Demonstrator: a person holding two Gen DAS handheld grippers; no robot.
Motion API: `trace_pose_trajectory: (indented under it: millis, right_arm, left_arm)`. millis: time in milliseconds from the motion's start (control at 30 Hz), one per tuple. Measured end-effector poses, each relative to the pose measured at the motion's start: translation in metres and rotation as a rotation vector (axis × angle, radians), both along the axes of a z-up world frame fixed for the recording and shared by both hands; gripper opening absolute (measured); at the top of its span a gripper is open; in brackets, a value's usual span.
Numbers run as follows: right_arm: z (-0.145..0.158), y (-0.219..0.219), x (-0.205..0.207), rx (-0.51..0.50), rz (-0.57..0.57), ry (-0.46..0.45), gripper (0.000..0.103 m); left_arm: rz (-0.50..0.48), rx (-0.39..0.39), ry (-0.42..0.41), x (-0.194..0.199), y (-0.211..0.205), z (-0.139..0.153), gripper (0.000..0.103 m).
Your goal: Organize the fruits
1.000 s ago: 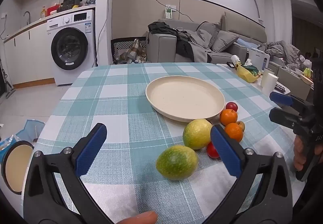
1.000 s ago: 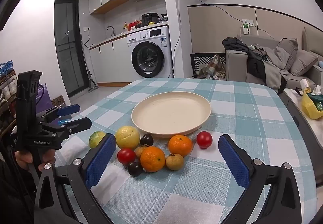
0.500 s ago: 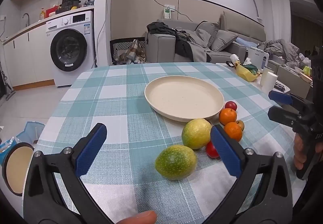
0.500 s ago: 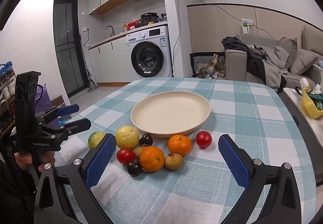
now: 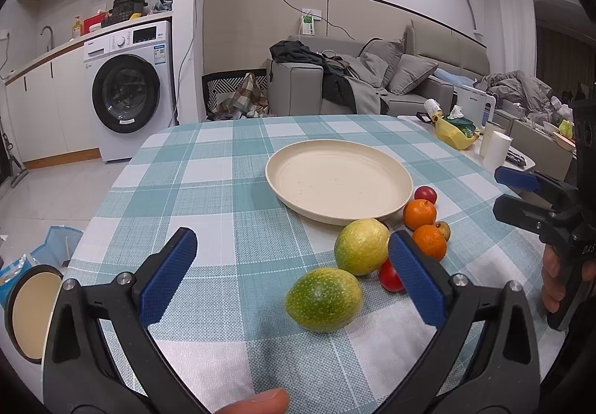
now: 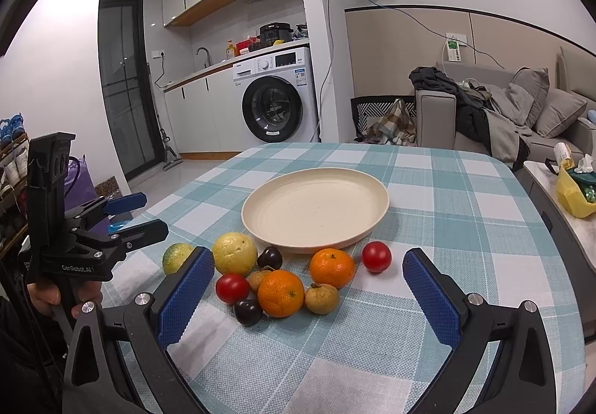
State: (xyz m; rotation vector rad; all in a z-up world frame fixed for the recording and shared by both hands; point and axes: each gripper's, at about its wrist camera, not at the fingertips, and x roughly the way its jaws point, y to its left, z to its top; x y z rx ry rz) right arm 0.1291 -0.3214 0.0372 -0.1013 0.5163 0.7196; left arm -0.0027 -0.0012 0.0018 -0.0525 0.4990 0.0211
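Almost nothing has shifted over the last second: the round bench under its teal-and-white checked cloth (image 6: 447,190) sits as it did, and the wide cream plate (image 6: 260,224) at its middle is bare as before. The fruits have not moved. My reading is that sorting has not begun and both claws are only lining up.

The left claw (image 5: 290,276) hangs spread wide and empty, as it did a second ago, with the green-yellow speckled oval fruit (image 5: 323,299) lying between its blue pads, untouched. Just beyond lies the larger yellow-green round fruit (image 5: 361,246), close to the plate's rim. The right claw (image 6: 309,298) is likewise wide apart and holds nothing; the cluster lies between its pads: two oranges (image 6: 280,293), two red tomato-like fruits (image 6: 376,256), two dark plums (image 6: 247,312) and two small tan fruits (image 6: 321,297), all off the plate.

The green-yellow fruit looks the likely first pick for the left side.

Writing: the left claw's body, seen from the right wrist, reads "GenRobot.AI" (image 6: 76,268). The white washing machine (image 6: 275,97) carries labels too small to read.
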Motion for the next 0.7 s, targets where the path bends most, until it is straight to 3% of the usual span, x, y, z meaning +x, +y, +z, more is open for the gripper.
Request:
trace_pose_trajectory:
  millis: [700]
  right_arm:
    - [-0.0025,-0.0027,0.0003,0.000,-0.006,0.005,0.103]
  left_arm:
    - [-0.003,0.001,0.001,0.0014,-0.0026,-0.0019,0.102]
